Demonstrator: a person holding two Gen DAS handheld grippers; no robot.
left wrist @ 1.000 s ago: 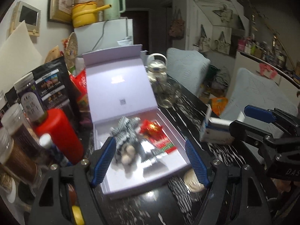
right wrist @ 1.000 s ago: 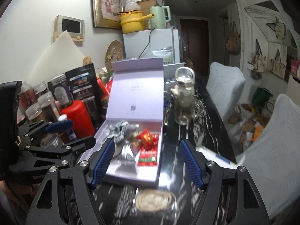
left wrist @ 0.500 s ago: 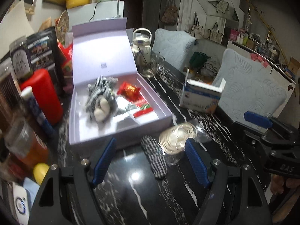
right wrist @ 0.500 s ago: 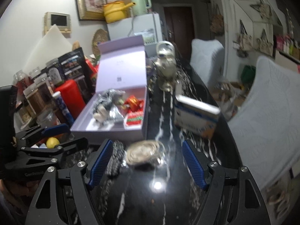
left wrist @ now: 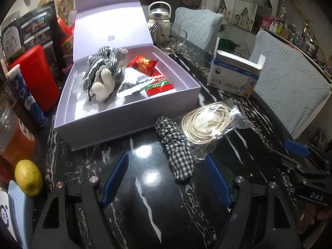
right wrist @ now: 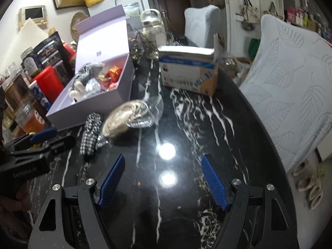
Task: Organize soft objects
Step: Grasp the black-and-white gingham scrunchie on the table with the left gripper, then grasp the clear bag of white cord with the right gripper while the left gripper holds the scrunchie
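A lavender box [left wrist: 132, 122] [right wrist: 93, 112] stands open on the black marble table, lid upright. Inside lie a checked plush toy [left wrist: 103, 72] [right wrist: 85, 76] and red and silver packets [left wrist: 145, 76]. In front of the box lie a checked cloth roll [left wrist: 176, 149] [right wrist: 91, 132] and a clear bag of coiled cream cord [left wrist: 209, 122] [right wrist: 126, 118]. My left gripper [left wrist: 166, 159] is open just above the table, the cloth roll's near end between its fingers, untouched. My right gripper [right wrist: 161, 157] is open over bare table, right of the cord bag.
A blue and white carton [left wrist: 234, 74] [right wrist: 188, 72] stands at the right. Red canister [left wrist: 35, 78], tube, jars and a lemon [left wrist: 29, 176] crowd the left edge. A kettle [left wrist: 159, 20] and glass sit behind the box. Padded chairs [right wrist: 290, 83] line the table's right side.
Both grippers have come down and tilted toward the table. The box has moved up in both views, and the cloth roll and cord bag have come into the foreground.
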